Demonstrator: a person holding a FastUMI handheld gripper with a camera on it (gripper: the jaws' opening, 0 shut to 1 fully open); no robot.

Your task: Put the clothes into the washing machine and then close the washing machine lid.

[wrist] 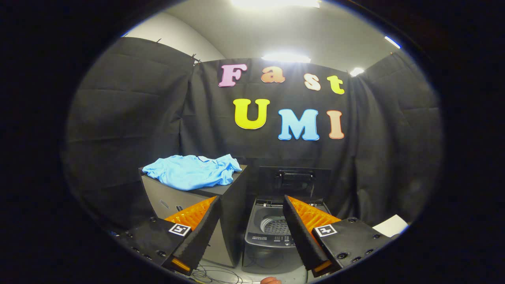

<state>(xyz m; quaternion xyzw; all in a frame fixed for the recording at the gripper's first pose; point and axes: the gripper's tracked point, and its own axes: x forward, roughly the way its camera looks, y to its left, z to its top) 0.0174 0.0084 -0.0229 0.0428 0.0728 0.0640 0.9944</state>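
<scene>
My gripper (250,201) is spread wide, fingers well apart, nothing between them and nothing held; both fingers hang in the air above the floor. Ahead and below, seen through the gap between the fingers, is the washing machine (272,236), a small top-loader, dark grey body. Its lid (294,179) is up, standing upright at the back against the black cloth wall. The drum (276,225) is open to view: I see the perforated bottom and the smooth tub wall, no clothes in it that I can make out, though my right finger covers part of the opening. Control panel strip runs along the front edge of the machine top; too small to read. Just left of the machine, touching or nearly touching its side, stands a taller dark cabinet (232,221). On its flat top lies the blue shirt (193,171), crumpled, spread over most of the surface, collar toward the back, one edge draping a little over the front lip. The shirt is beyond my left finger and higher than the machine opening. Cables (217,274) lie loose on the floor in front of the cabinet. A white sheet (390,225) sits past my right finger, near the wall.
</scene>
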